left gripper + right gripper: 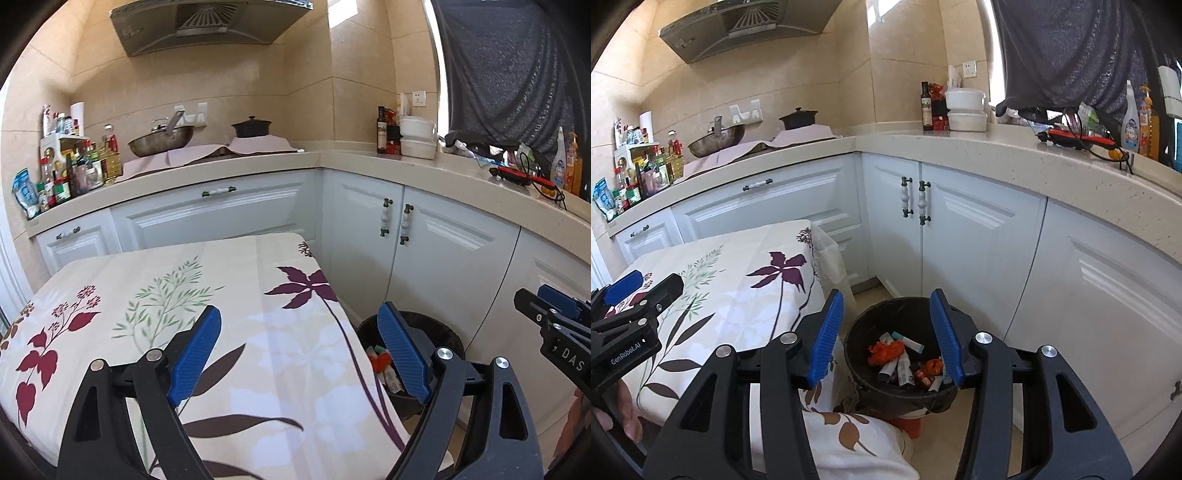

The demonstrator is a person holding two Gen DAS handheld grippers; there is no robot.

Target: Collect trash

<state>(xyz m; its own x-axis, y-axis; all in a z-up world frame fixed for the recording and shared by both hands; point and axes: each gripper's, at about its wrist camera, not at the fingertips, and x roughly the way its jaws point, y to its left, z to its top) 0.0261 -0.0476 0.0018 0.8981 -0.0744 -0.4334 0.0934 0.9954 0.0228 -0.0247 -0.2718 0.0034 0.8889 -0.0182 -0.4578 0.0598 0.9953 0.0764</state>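
- Blue ribbed pads on black plastic arms fill the near view: the right gripper hangs above the bin, jaws partly apart with nothing between them.
- Left of the bin, the left gripper stands wide and empty over the desk; its right pad overlaps the bin's rim in that view.
- Trash already lies inside the bin: small tubes, an orange crumpled wrapper, red scraps. No loose trash shows on the desk top.
- Bin: round, dark, lined with a black bag, standing on the floor just beside the desk's right edge and in front of the white cupboard doors.
- Desk: covered by a soft cream cloth printed with purple, red and green leaves, draping loosely over the edge nearest the bin.
- Beyond the bin, a speckled stone worktop runs round the corner, crowded with bottles, white tubs and a wok.
- Risks, as I judge them: a low sweep of either gripper could snag the hanging cloth and drag it, or nudge the light bin and tip it; the two grippers are near enough to knock together.
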